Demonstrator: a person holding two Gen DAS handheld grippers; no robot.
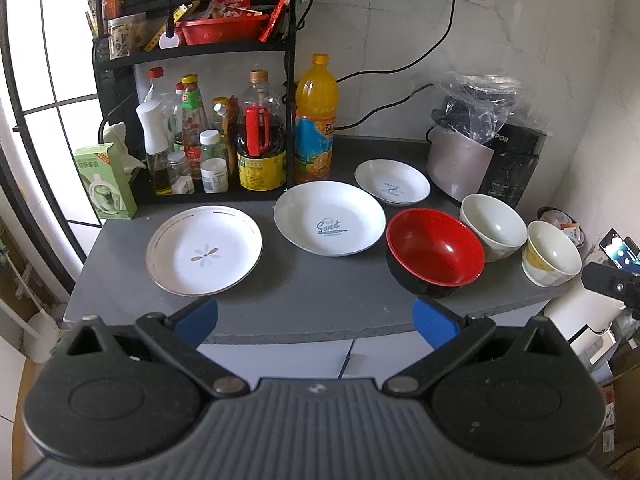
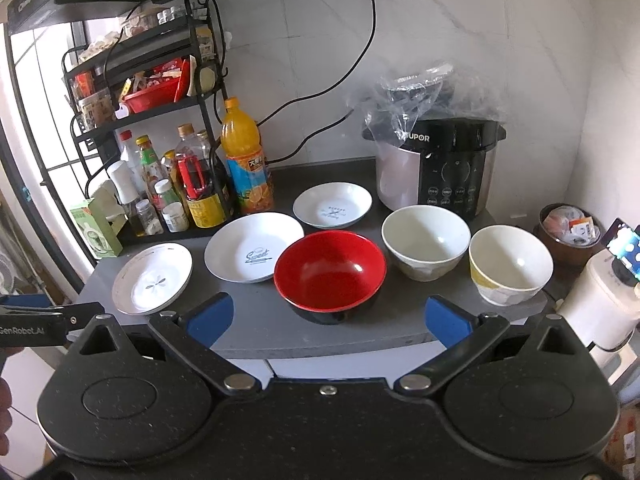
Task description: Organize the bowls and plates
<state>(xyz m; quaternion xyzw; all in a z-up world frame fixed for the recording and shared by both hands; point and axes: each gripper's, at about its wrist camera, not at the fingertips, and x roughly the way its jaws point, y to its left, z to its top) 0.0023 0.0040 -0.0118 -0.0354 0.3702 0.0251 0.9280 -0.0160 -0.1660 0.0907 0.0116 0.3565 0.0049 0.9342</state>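
White tiled wall [image 2: 460, 20], bright window [image 1: 60, 60].

Three plates [image 1: 204, 250], three bowls [image 2: 330, 270] — upright, unstacked

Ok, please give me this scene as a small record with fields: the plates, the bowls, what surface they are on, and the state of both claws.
surface: grey countertop
plates: flower-pattern plate; "Sweet" plate; small plate, farthest back
bowls: red bowl; cream bowl; yellow-patterned bowl
stacking: none, each dish apart
left claw: open, empty, before the counter edge
right claw: open, empty, facing the red bowl
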